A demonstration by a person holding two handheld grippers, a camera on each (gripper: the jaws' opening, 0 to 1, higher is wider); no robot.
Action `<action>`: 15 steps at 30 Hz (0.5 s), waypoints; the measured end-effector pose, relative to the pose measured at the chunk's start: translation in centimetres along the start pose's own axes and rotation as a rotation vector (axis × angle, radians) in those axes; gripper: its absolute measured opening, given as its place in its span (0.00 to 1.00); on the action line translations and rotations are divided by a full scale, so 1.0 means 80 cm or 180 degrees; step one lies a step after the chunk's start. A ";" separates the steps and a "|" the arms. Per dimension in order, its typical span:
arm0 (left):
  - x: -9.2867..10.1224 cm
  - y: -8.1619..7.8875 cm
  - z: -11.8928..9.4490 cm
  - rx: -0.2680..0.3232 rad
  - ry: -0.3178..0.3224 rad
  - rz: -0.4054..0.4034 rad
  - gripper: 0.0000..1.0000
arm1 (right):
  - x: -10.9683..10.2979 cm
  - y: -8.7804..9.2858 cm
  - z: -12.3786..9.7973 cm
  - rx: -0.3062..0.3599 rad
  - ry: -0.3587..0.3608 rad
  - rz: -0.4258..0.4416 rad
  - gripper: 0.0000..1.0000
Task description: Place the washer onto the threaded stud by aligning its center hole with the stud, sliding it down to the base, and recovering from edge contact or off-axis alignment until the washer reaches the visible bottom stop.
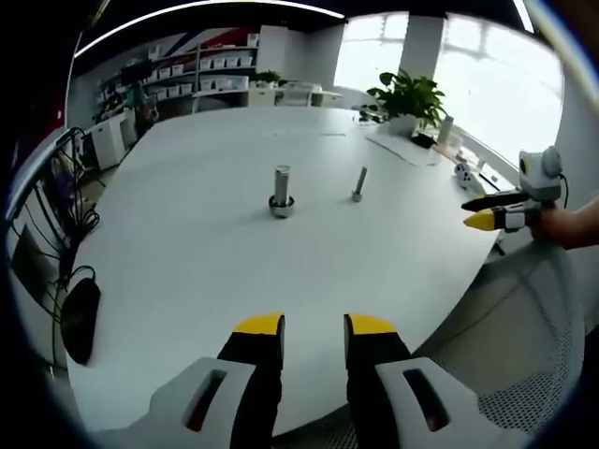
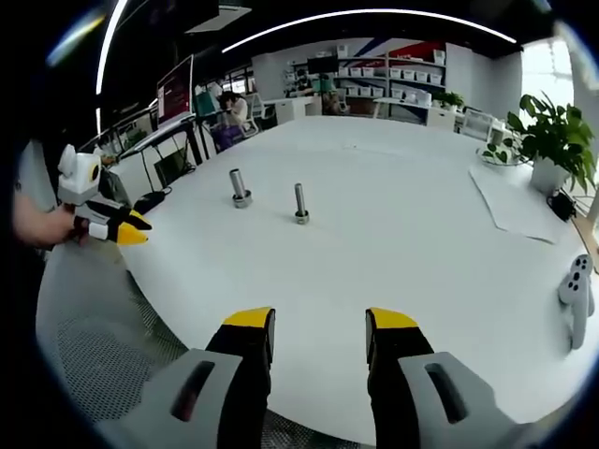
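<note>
Left gripper (image 1: pixel 314 325), left gripper view: yellow-tipped jaws stand narrowly apart, nothing between them, hovering over the near edge of the white table (image 1: pixel 206 281).

Right gripper (image 2: pixel 318 320), right gripper view: jaws spread wide, empty, also at the near table edge. It shows in the left gripper view too, at 3 o'clock, off the table edge, held by a hand (image 1: pixel 571 224).

Mid-table, left gripper view: thick stud (image 1: pixel 282 191) upright at 12 o'clock, a collar or washer at its base; cannot tell which. Thin threaded stud (image 1: pixel 359 183) stands just to its right, apart from it, with a small base. Path from both grippers to the studs is open tabletop.

Right gripper view: a white controller (image 2: pixel 576 290) lies at 3 o'clock near the table edge.

Far: sheet of paper (image 2: pixel 513 201) at 2 o'clock, potted plant (image 1: pixel 409 98) beyond it. Shelving (image 1: pixel 201 75) along the back wall. Black cables (image 1: pixel 70 234) hang at the table's left side, 9 o'clock.
</note>
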State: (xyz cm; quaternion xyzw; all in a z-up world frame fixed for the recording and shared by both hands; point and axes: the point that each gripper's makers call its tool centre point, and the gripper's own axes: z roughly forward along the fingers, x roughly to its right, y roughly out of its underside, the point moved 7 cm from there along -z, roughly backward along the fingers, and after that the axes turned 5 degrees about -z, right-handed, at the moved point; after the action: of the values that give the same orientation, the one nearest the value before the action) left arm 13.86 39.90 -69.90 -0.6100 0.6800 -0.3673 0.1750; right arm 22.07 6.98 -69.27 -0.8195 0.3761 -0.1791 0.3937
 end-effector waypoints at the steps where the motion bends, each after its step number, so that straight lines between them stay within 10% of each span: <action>1: 0.000 0.000 -0.001 0.0007 -0.0013 -0.0006 0.23 | 0.000 0.001 0.001 -0.0001 -0.0011 -0.0003 0.41; 15: -0.004 0.001 -0.002 -0.0017 -0.0108 -0.0081 0.23 | -0.002 0.003 0.002 -0.0052 0.0002 -0.0044 0.41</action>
State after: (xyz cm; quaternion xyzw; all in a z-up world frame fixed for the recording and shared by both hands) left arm 13.76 40.25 -69.94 -0.6253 0.6700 -0.3573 0.1802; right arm 21.95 7.09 -69.61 -0.8251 0.3720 -0.1790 0.3856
